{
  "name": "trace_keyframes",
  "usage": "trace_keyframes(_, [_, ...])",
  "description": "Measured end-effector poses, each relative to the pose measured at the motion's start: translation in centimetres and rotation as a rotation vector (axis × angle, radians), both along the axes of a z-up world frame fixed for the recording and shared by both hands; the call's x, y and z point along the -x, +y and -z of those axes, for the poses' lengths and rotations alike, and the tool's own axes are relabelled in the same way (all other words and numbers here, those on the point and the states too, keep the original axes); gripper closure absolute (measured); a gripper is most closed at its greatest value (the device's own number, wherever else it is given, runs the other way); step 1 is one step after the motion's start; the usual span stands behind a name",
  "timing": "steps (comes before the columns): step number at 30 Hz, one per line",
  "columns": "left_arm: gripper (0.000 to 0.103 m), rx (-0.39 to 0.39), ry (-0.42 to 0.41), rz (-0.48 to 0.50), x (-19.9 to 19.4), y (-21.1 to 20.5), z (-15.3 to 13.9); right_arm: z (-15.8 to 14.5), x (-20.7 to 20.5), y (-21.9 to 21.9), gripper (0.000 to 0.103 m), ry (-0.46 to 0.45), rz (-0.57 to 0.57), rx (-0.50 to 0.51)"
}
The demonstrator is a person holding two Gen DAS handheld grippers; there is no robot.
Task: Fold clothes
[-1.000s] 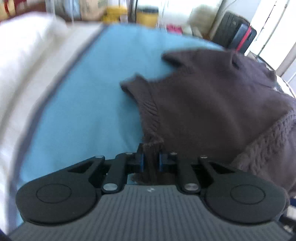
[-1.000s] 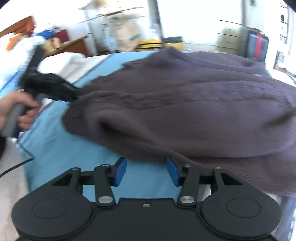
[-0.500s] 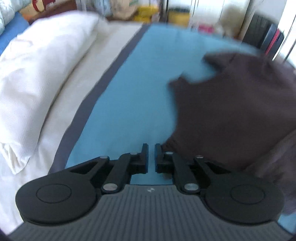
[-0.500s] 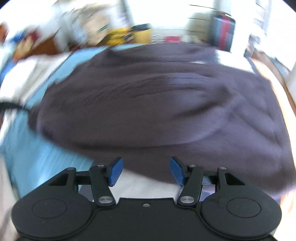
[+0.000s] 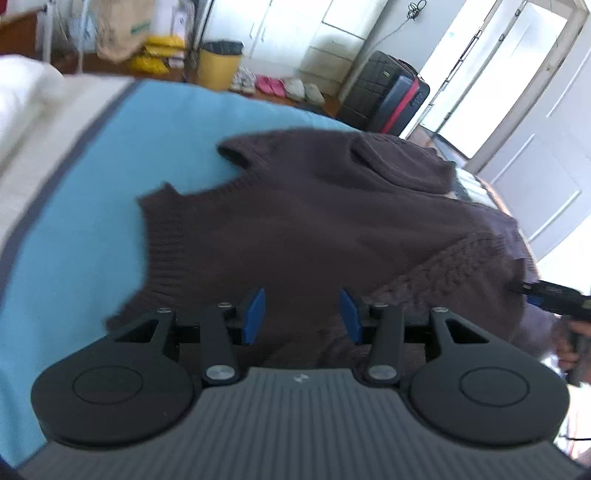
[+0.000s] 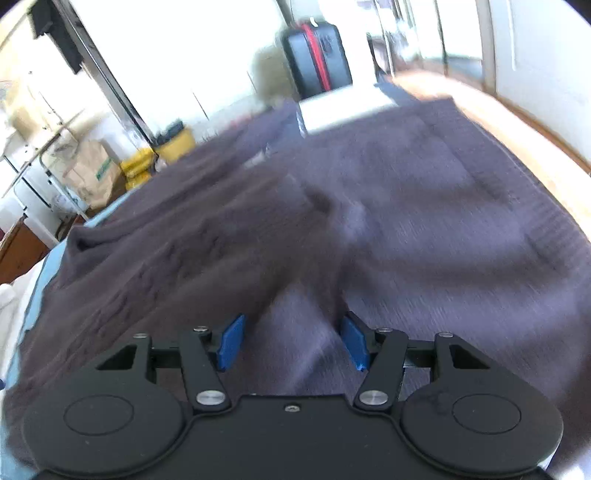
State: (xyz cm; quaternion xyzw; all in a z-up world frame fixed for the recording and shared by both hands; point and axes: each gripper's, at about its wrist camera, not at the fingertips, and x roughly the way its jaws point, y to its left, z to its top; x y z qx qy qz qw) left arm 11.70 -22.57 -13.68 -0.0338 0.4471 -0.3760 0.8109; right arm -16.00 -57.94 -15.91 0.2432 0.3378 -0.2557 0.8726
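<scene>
A dark brown knitted sweater [image 5: 314,221] lies spread on the blue sheet of a bed [image 5: 92,166], its ribbed edge at the left. My left gripper [image 5: 302,312] hovers open just above the sweater's near part, nothing between its blue pads. In the right wrist view the same sweater [image 6: 369,221] fills the frame, blurred, with a raised fold running toward the gripper. My right gripper [image 6: 293,341] is open over that fold. The right gripper's tip and the hand holding it also show at the left wrist view's right edge.
A white pillow [image 5: 22,96] and white bedding lie along the bed's left side. Beyond the bed stand a yellow bin [image 5: 218,64], a paper bag [image 5: 123,29], shoes on the floor and a black suitcase with a red stripe [image 5: 388,99]. Bright doors are at the right.
My left gripper let go of the sweater's edge, swung left shut, then came back over the sweater and opened. My right gripper moved across the sweater, staying open.
</scene>
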Motion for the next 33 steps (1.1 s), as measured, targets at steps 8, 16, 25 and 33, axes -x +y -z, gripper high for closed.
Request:
trace_keyframes(8, [0.044,-0.035,-0.092,0.051,0.7,-1.4,0.9,-7.9,0.1,1.3,0.089,-0.216,0.085,0.479])
trace_keyframes(16, [0.036,-0.287,-0.047,0.169,1.0,-5.2,4.5,-4.8,1.0,-3.4,0.077,-0.189,0.182,0.142])
trace_keyframes(25, [0.034,-0.030,0.063,0.040,-2.0,-1.8,3.2,-5.7,1.0,1.3,0.064,-0.251,-0.005,-0.100])
trace_keyframes(33, [0.034,-0.036,0.141,0.195,-1.5,-4.1,5.6,-3.5,-5.0,17.4,0.049,-0.097,-0.808,-0.191])
